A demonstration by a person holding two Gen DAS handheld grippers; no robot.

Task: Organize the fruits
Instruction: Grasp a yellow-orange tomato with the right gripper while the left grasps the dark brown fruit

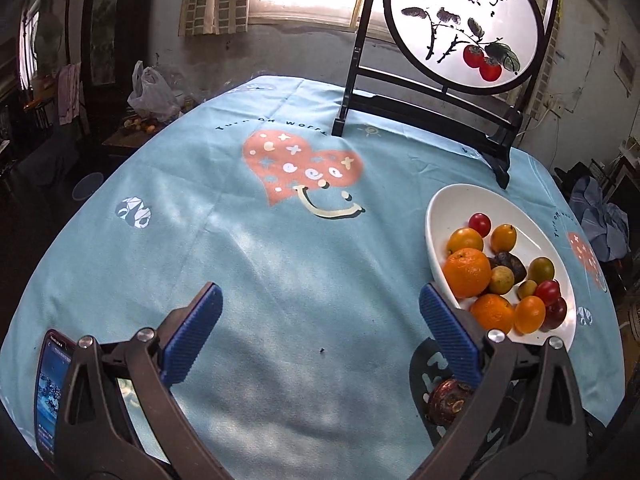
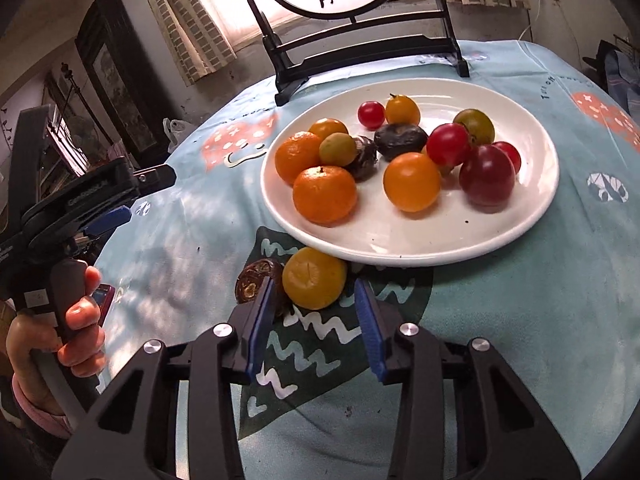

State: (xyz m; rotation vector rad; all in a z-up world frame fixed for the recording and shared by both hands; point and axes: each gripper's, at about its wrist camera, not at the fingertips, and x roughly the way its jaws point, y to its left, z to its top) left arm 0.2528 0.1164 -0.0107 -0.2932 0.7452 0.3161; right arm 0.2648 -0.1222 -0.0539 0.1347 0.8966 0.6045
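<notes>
A white plate [image 2: 400, 240] on the blue tablecloth holds several fruits: oranges, red and yellow tomatoes, dark passion fruits. It also shows in the left wrist view [image 1: 440, 208]. A yellow-orange fruit [image 2: 314, 278] lies on the cloth just in front of the plate, with a brown passion fruit [image 2: 252, 284] touching its left side. My right gripper [image 2: 316, 320] is open, its blue pads either side of the yellow-orange fruit's near edge. My left gripper [image 1: 320, 328] is open and empty over bare cloth. The brown passion fruit [image 1: 448, 400] shows behind its right finger.
A black-framed round screen with painted persimmons [image 1: 464, 24] stands at the back of the table. A phone [image 1: 50, 392] lies at the table's near left edge. The left gripper and the hand holding it [image 2: 80, 216] show at the left of the right wrist view.
</notes>
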